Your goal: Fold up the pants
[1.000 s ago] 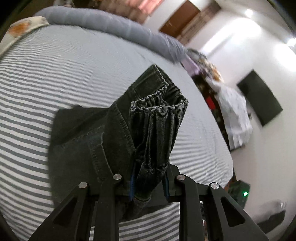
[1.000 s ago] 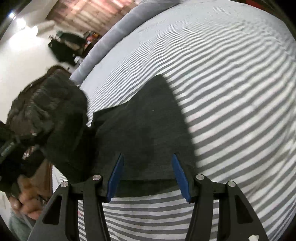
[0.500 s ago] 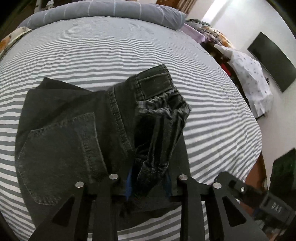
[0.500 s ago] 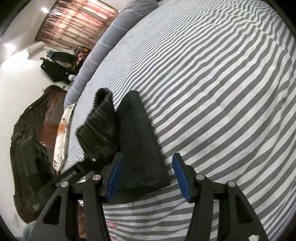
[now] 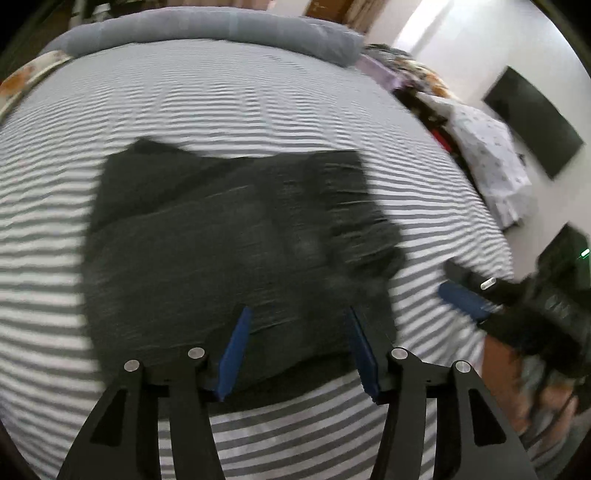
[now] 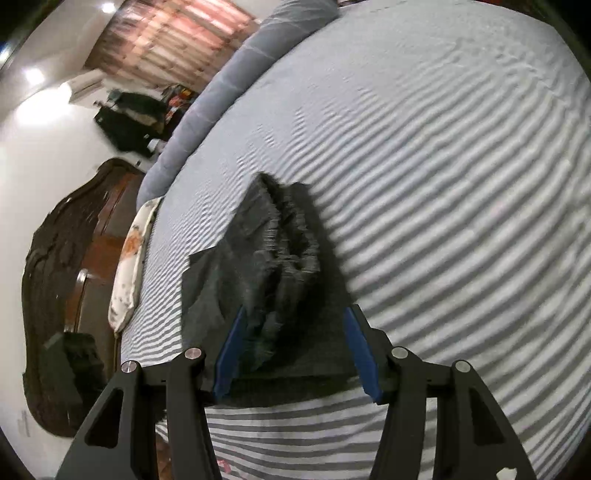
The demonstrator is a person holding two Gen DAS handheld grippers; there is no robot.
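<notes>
The dark denim pants [image 5: 221, 243] lie folded in a flat block on the striped bed [image 5: 221, 96]; the image is motion-blurred. My left gripper [image 5: 299, 354] is open and empty just above the block's near edge. The right gripper shows in the left wrist view [image 5: 461, 295] at the block's right side. In the right wrist view the pants [image 6: 273, 266] lie in a bunched stack ahead, and my right gripper [image 6: 295, 350] is open with its jaws either side of the near end, holding nothing.
A grey bolster [image 5: 221, 29] lies along the far edge of the bed. A patterned pillow [image 6: 129, 258] and a dark wooden headboard [image 6: 62, 277] are at the left. A wall TV [image 5: 532, 122] and a cluttered surface [image 5: 480, 147] stand beyond the bed's right side.
My left gripper let go of the gathered waistband, and the pants dropped flat onto the folded block. Its jaws went from shut to open. The right gripper stayed open and moved closer.
</notes>
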